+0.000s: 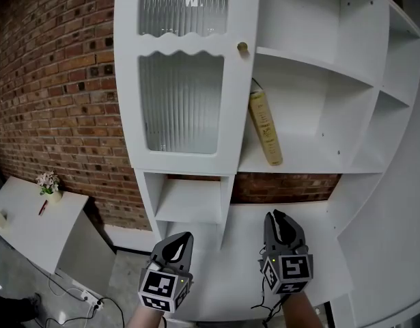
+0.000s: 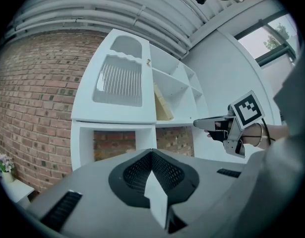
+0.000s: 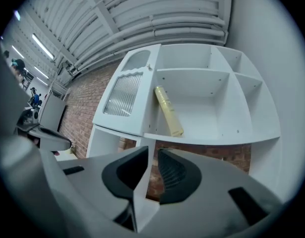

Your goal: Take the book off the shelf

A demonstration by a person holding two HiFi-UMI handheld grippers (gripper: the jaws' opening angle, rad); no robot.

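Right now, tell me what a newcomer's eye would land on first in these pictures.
A yellow book leans tilted, alone in an open compartment of the white shelf, just right of its ribbed glass door. A red brick wall fills the left side behind it. Low in the head view, the left gripper and right gripper point toward the shelf, both empty.

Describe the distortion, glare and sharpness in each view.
Head view: evenly lit, the shelf bows at the edges, the book is sharp. Left gripper view: heavy fisheye, black corners, the window overbright. Right gripper view: same fisheye, ceiling lights glare upper left, book clear.
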